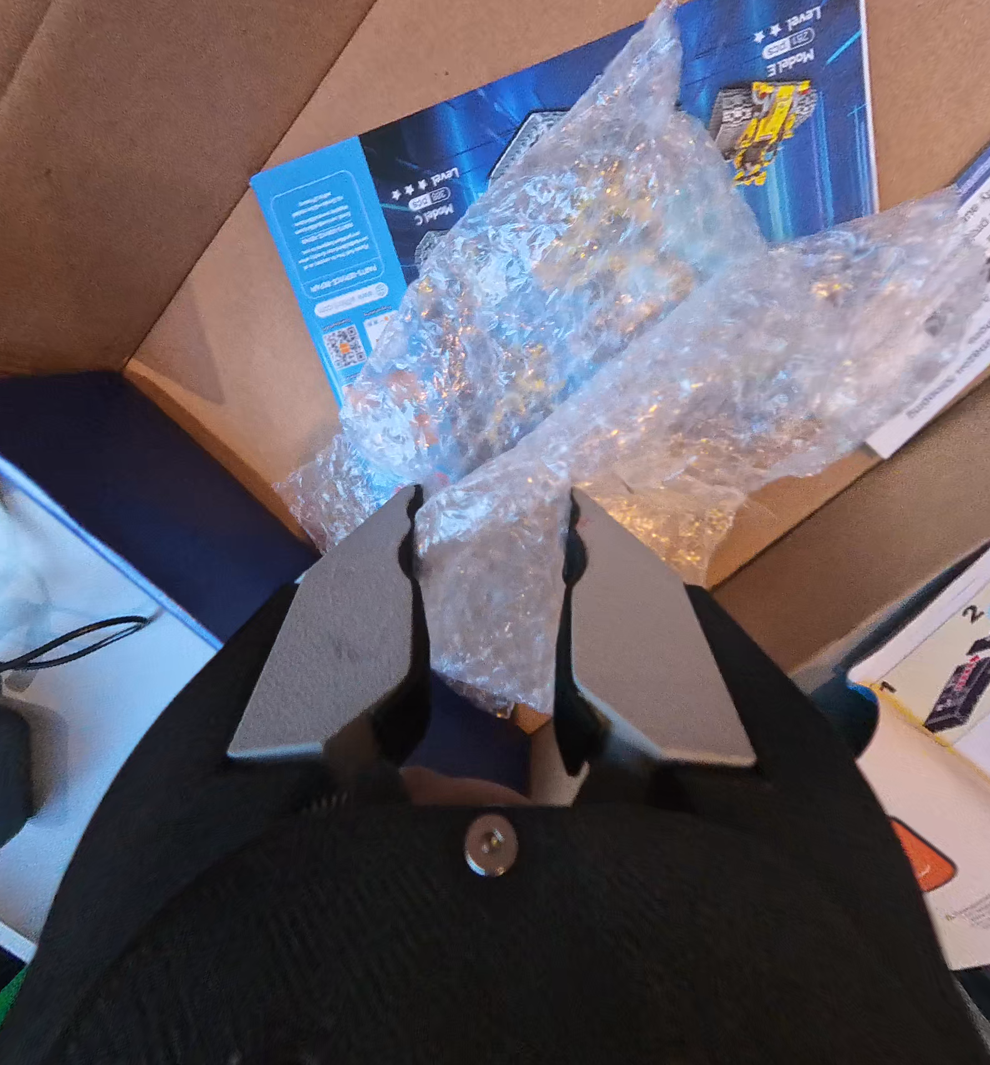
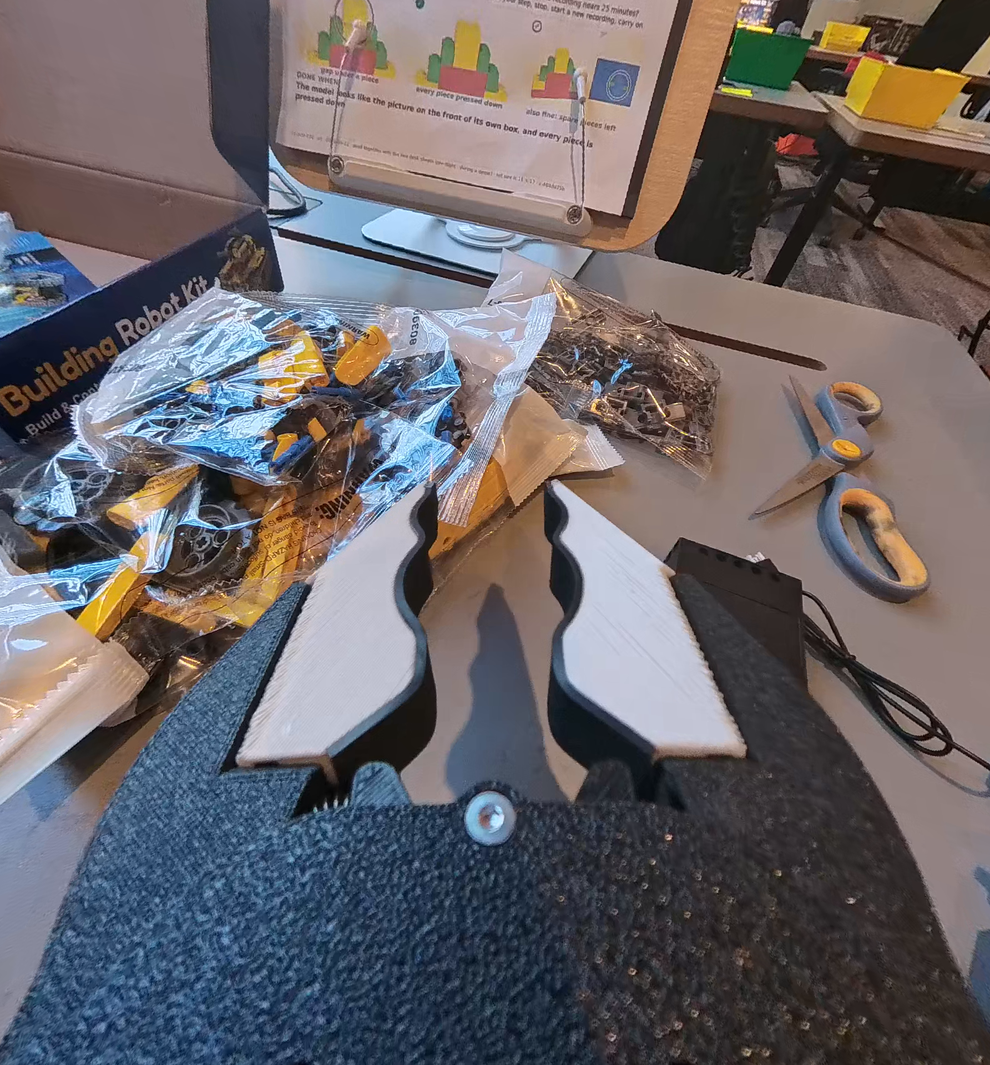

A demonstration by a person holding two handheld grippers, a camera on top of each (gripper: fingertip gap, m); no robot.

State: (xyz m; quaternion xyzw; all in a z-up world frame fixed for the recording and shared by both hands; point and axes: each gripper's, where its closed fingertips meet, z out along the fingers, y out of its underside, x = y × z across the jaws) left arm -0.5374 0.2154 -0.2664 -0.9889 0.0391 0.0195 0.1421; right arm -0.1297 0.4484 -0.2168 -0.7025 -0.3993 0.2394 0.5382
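In the left wrist view my left gripper (image 1: 495,495) reaches into an open cardboard-lined box (image 1: 106,173). Its jaws press on both sides of the near end of a crinkled clear plastic bag (image 1: 712,369) of small parts. A second such bag (image 1: 567,230) lies beside it on a blue printed booklet (image 1: 331,230). In the right wrist view my right gripper (image 2: 490,495) is open and empty, low over the grey table (image 2: 942,403). Its tips are just short of a pile of clear bags with yellow and black pieces (image 2: 262,392).
A bag of black pieces (image 2: 625,369) lies behind the pile. Scissors (image 2: 850,478) lie at the right, a black module with a cable (image 2: 740,593) beside my right finger. The navy kit box (image 2: 106,346) stands at the left, a sheet on a stand (image 2: 458,115) behind. The left gripper's tips are roughly 50 centimetres from the right gripper's.
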